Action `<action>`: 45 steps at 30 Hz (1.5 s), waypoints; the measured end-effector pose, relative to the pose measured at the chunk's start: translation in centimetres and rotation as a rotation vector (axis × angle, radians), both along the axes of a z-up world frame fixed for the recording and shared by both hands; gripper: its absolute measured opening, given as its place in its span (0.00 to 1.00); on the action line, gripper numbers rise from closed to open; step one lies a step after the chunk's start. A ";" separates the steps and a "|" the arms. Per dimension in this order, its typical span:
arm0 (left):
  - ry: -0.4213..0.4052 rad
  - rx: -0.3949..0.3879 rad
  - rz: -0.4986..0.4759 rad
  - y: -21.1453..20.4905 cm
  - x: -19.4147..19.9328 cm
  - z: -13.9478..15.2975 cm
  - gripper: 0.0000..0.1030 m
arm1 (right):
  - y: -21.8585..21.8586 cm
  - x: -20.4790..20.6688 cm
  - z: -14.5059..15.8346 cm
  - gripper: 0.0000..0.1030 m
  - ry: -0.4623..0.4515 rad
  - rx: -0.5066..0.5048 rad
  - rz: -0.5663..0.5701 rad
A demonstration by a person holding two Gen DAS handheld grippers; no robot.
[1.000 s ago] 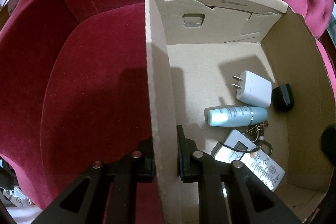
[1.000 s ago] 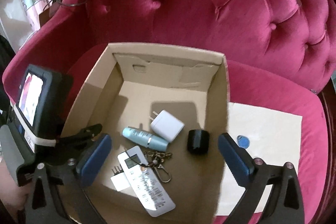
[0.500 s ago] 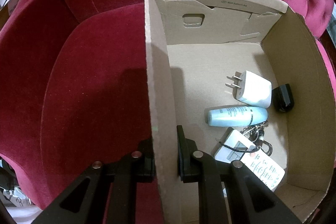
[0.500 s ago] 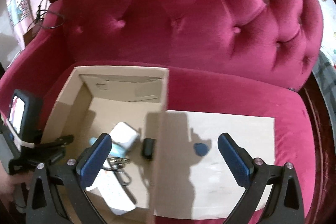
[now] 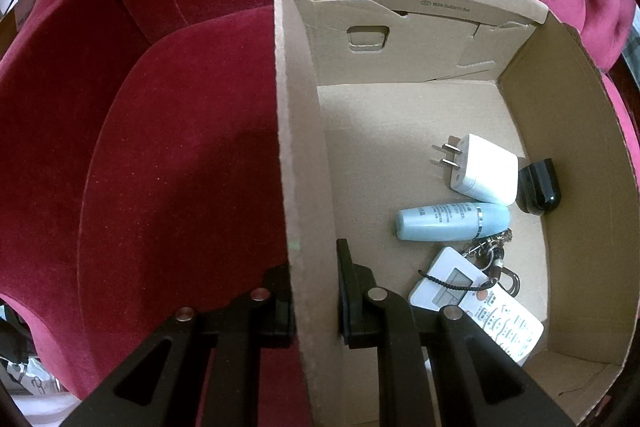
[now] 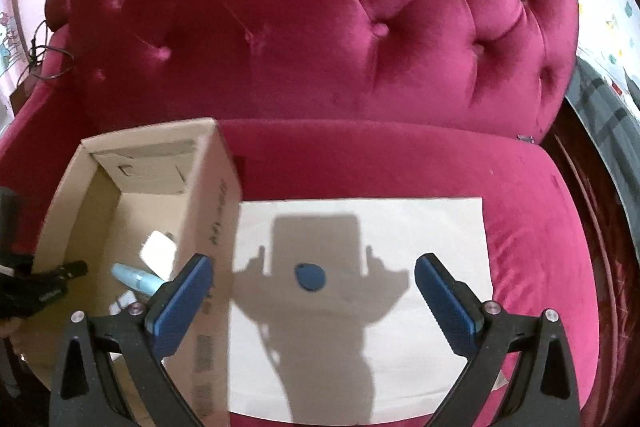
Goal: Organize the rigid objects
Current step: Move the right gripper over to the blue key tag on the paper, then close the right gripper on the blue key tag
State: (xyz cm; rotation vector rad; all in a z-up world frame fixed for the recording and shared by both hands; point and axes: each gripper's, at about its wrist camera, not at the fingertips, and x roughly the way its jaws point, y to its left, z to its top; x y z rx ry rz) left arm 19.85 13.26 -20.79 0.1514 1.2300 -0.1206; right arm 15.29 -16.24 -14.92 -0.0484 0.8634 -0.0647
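Now the blue tag (image 6: 310, 277) lies flat on the white sheet (image 6: 420, 227), dead ahead between the spread right tongs (image 6: 312, 301), point end toward the box (image 6: 218, 211). Right hand is nearer. Left tongs (image 5: 314, 301) are pinching the box's wall, well apart from the tag.

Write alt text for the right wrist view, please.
An open gripper hovers over a small blue tag on white paper on a red sofa; a cardboard box sits beside it.
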 end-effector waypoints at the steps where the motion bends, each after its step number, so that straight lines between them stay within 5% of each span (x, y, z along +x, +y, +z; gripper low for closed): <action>1: 0.000 0.001 -0.001 0.0 0.0 0.0 0.16 | -0.2 0.0 -0.3 1.00 0.002 -0.004 -0.005; 20: -0.002 0.011 -0.004 -0.3 0.0 -0.1 0.16 | -4.4 -1.2 -8.0 1.00 0.055 0.032 -0.049; 45: -0.001 0.004 -0.003 -0.4 -0.1 -0.1 0.16 | -2.6 3.0 -10.4 1.00 0.103 0.038 -0.002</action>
